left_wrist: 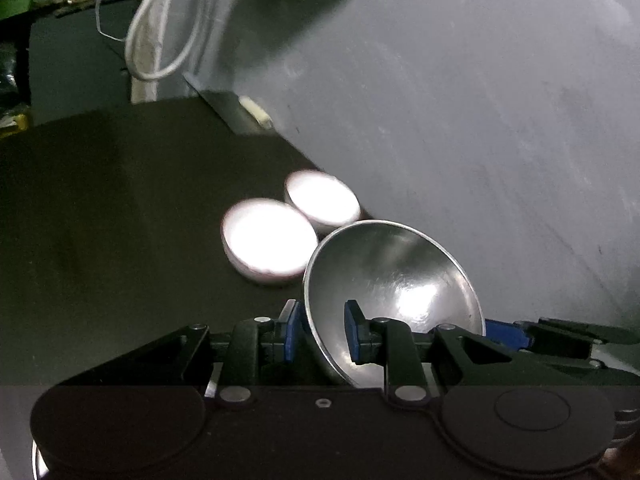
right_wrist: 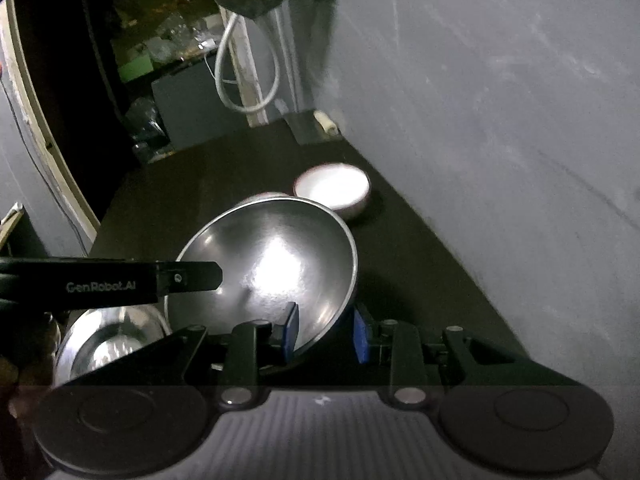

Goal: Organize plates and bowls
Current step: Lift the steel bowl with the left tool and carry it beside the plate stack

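In the left wrist view my left gripper (left_wrist: 322, 320) is shut on the rim of a tilted steel bowl (left_wrist: 400, 292), with one blue pad inside and one outside its wall. Beyond it two white bowls (left_wrist: 270, 238) (left_wrist: 322, 198) sit side by side on the dark table (left_wrist: 120, 220). In the right wrist view my right gripper (right_wrist: 326, 328) is shut the same way on a second steel bowl (right_wrist: 272, 268). The left gripper's black body (right_wrist: 120, 280) crosses at the left, above the first steel bowl (right_wrist: 108, 340). One white bowl (right_wrist: 334, 190) shows fully; the other is mostly hidden.
A grey wall (left_wrist: 480, 120) runs along the table's right side, close to the white bowls. A white cable loop (left_wrist: 160, 40) hangs by a post at the table's far end, next to a small metal bracket (left_wrist: 236, 112). Cluttered shelves (right_wrist: 160, 48) stand in the dark beyond.
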A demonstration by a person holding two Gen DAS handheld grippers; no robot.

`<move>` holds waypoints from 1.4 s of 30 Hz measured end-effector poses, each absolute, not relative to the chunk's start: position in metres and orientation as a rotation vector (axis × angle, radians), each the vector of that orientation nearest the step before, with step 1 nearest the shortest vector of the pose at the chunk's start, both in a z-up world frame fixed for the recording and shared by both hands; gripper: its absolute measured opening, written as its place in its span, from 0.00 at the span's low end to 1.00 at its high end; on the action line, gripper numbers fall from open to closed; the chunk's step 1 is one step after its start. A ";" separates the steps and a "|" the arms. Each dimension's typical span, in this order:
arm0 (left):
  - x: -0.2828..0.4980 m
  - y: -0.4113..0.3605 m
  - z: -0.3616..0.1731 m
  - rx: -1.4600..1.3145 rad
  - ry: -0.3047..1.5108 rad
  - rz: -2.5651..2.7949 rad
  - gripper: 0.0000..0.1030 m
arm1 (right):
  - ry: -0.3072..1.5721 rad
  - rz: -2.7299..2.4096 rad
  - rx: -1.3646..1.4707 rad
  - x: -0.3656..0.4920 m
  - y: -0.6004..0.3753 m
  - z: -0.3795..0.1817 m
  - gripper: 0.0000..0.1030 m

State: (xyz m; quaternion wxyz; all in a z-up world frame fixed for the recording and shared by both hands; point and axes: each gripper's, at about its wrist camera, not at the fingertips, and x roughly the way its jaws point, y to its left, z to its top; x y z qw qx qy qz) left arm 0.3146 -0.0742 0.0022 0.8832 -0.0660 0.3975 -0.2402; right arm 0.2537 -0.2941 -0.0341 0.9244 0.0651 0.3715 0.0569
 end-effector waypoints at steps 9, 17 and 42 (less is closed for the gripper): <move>0.285 -0.087 -0.012 -0.007 0.883 -0.518 0.24 | 0.825 0.104 0.158 0.215 -0.295 -0.053 0.30; 0.281 -0.093 -0.018 0.026 0.913 -0.515 0.24 | 0.854 0.102 0.163 0.211 -0.295 -0.058 0.30; 0.291 -0.098 -0.020 0.026 0.952 -0.495 0.37 | 0.877 0.119 0.167 0.221 -0.304 -0.063 0.33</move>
